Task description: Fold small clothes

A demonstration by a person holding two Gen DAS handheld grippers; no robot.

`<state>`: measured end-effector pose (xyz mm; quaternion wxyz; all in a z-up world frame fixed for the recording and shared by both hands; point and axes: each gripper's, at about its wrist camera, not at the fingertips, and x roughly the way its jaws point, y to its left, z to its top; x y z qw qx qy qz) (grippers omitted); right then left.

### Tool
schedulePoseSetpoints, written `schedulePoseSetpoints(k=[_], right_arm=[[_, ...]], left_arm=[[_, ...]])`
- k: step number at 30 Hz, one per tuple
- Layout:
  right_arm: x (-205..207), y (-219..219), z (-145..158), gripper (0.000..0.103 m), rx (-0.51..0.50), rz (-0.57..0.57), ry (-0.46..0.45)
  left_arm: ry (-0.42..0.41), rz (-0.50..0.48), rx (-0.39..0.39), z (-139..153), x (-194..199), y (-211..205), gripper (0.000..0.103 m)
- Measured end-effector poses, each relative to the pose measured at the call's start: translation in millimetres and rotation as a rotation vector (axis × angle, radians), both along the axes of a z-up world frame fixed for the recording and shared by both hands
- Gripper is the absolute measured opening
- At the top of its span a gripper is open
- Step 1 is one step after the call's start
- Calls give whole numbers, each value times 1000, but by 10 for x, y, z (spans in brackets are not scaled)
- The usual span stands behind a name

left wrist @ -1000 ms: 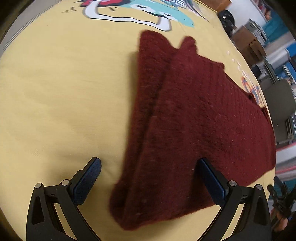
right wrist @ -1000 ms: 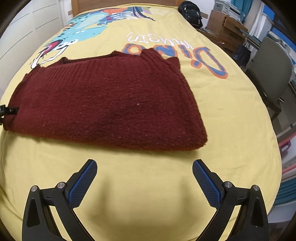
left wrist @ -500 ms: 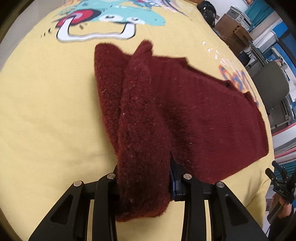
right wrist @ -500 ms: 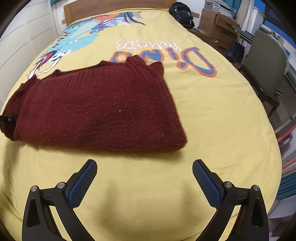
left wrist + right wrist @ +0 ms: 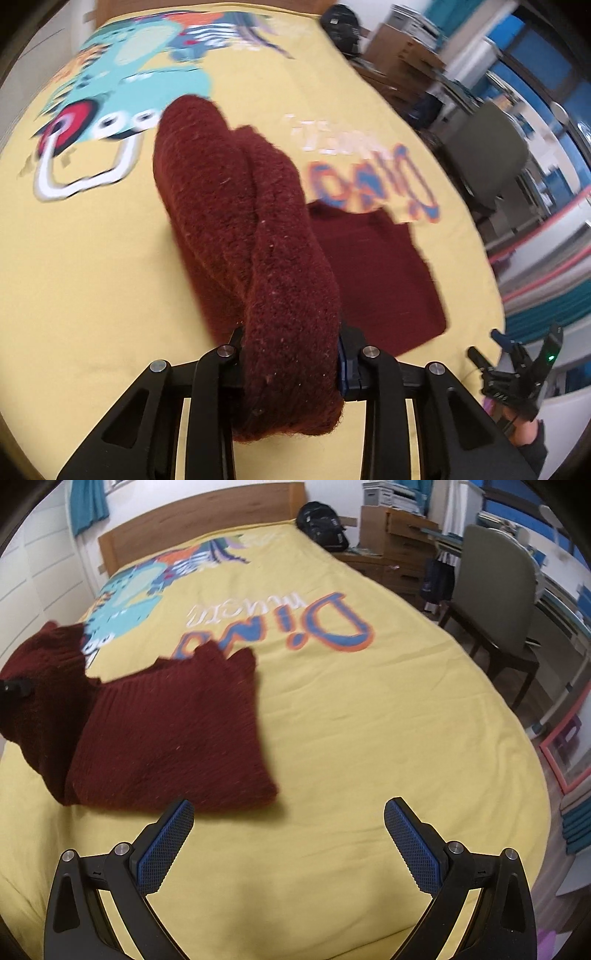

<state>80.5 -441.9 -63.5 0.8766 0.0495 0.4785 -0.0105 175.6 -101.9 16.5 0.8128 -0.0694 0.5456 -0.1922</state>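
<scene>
A dark red knitted sweater lies on the yellow printed bed cover. My left gripper has a thick bunched end of it between its jaws, which are closing on it, and this end hangs raised above the flat part. In the right wrist view the sweater lies at the left, its raised end by the left gripper at the frame's edge. My right gripper is open and holds nothing, over bare cover just off the sweater's near right corner.
A grey chair and wooden drawers stand along the bed's right side. A black backpack sits by the wooden headboard. The bed cover to the right of the sweater is bare.
My left gripper has shut on the sweater's near end and lifted it up and across toward the rest of the garment. My right gripper has stayed open and shifted a little.
</scene>
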Motion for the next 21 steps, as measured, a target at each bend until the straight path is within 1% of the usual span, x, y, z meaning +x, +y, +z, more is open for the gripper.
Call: schedulePoseSetpoints(k=[3,5,6,9,11,13,16,21], right_arm=[[-23,-192,45,103,4,-26,-12],[-31,-312,55,103,5,-48,-14],[-30,-361,51,103,7,-56,-10],[-47,-491,14,103,8,-72,5],[-61,-563,-32,103,10,-80,19],[-82,-593,-78,103,17,-86,32],[-106,-613,-162,103,30,-86,55],[-125,-588,-232,103,58,-91,75]], left_arm=[[-5,-68,16,26,103,-524,26],[1,-105,33,-32,167,-902,26],[10,-114,40,-83,180,-1000,26],[43,-140,96,-351,211,-1371,26],[58,-152,163,-588,191,-1564,26],[76,-146,203,-793,169,-1638,26],[74,-134,238,-945,136,-1666,30],[71,-124,256,-963,130,-1647,35]])
